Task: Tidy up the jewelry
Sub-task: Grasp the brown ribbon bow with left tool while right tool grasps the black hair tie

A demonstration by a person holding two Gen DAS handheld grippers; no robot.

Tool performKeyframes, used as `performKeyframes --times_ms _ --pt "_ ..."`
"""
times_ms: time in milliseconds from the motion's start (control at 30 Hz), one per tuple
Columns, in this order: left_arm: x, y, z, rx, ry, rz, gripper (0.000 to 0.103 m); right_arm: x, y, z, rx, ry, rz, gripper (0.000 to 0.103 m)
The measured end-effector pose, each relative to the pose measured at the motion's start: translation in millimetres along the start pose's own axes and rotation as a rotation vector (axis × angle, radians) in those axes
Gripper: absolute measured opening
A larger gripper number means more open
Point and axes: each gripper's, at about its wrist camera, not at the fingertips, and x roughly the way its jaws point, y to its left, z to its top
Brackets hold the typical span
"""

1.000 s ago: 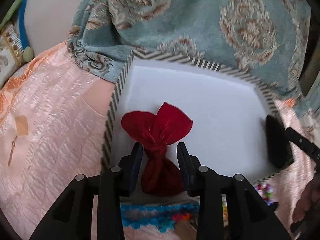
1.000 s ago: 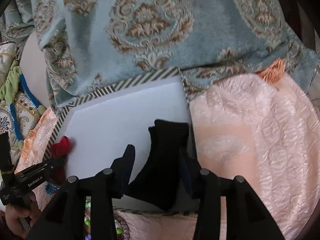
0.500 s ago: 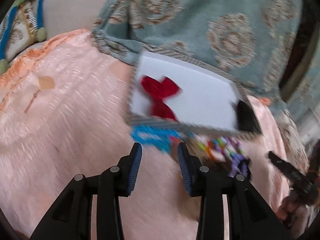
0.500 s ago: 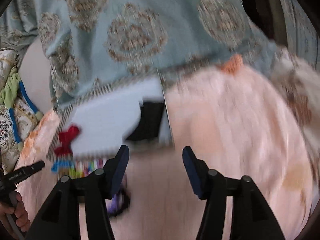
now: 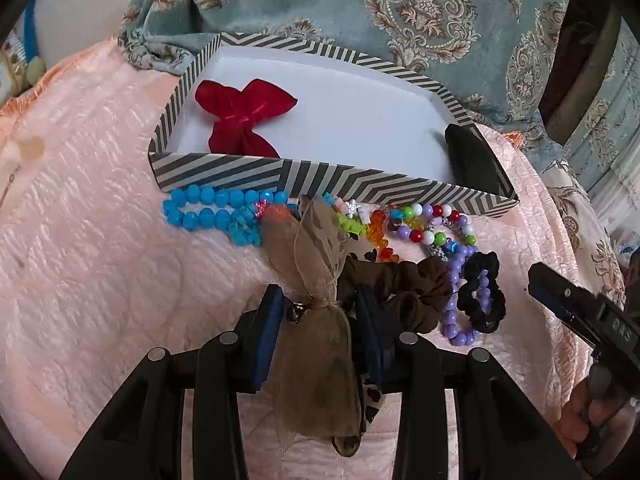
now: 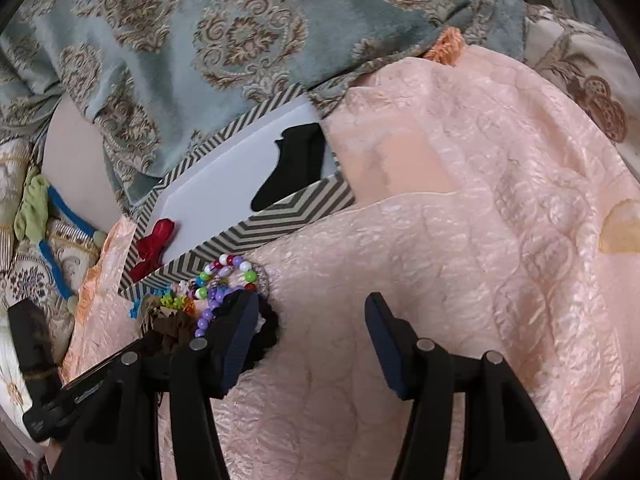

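Observation:
A striped box point(image 5: 332, 182) with a white floor holds a red velvet pouch point(image 5: 244, 116) at its left and a black pouch point(image 5: 472, 160) at its right. In front of it lies a pile: blue beads point(image 5: 208, 208), coloured bead bracelets point(image 5: 424, 228), a brown scrunchie point(image 5: 404, 280), a black scrunchie point(image 5: 480, 296). My left gripper point(image 5: 320, 320) is open, its jaws on either side of a tan organza pouch point(image 5: 316, 340). My right gripper point(image 6: 310, 320) is open and empty over the pink quilt, its left finger point(image 6: 236, 336) beside the pile point(image 6: 224, 284).
A pink quilted bedspread point(image 6: 460, 240) covers the surface. A teal patterned blanket point(image 5: 400, 12) lies bunched behind the box. A blue and green cord point(image 6: 52, 224) lies at the far left. The right gripper's handle and the hand holding it point(image 5: 584, 344) show at right.
Both grippers have pulled back from the box toward the pile. The left gripper left the red pouch and now straddles the tan pouch. The right gripper left the black pouch and opened wider.

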Motion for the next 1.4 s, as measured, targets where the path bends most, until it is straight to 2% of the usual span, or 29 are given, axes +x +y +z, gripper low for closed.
performKeyframes --times_ms 67,133,200,333,400,433,500,533,733,933,1067,1233,1400 --pt "-2.9 -4.0 -2.4 0.022 -0.004 0.014 0.006 4.7 11.1 -4.0 -0.063 0.027 0.012 0.059" --pt "-11.6 -6.5 -5.3 0.037 -0.020 0.009 0.001 11.2 23.1 -8.7 -0.131 0.062 0.015 0.058" --pt "-27.2 -7.8 -7.0 0.045 -0.059 -0.003 0.001 17.8 32.6 -13.5 -0.191 0.080 -0.010 0.053" --pt "-40.0 1.1 -4.0 0.017 -0.102 0.004 0.001 31.0 37.9 -16.3 -0.229 0.103 -0.023 0.045" --pt "-37.7 7.9 -1.8 -0.014 -0.095 0.012 0.001 33.2 39.1 -16.4 -0.252 0.097 -0.023 0.035" --pt "-36.4 11.0 -1.4 -0.026 -0.090 0.015 0.001 34.1 40.4 -16.9 -0.259 0.098 -0.020 0.024" --pt "-33.9 15.6 -0.2 -0.050 -0.079 0.012 0.001 32.4 40.0 -16.7 -0.261 0.097 -0.008 0.015" --pt "-33.7 16.7 -0.2 -0.056 -0.078 0.010 0.001 30.3 39.9 -17.1 -0.259 0.095 0.002 0.007" --pt "-36.5 15.8 -1.5 -0.056 -0.087 0.015 0.001 10.0 31.4 -10.7 -0.201 0.013 0.026 0.007" --pt "-50.9 20.4 1.6 -0.063 -0.144 0.050 0.001 -4.2 28.1 -3.0 -0.184 -0.072 0.016 0.007" --pt "-62.0 29.5 4.0 -0.086 -0.194 0.095 0.001 -6.1 25.3 -0.5 -0.174 -0.083 0.008 0.007" --pt "-57.9 26.6 3.6 -0.072 -0.179 0.089 0.001 -6.3 29.8 -1.8 -0.196 -0.077 -0.006 0.007" --pt "-55.6 22.9 2.4 -0.054 -0.171 0.097 0.001 -7.1 43.2 -7.5 -0.272 -0.088 -0.044 0.007"
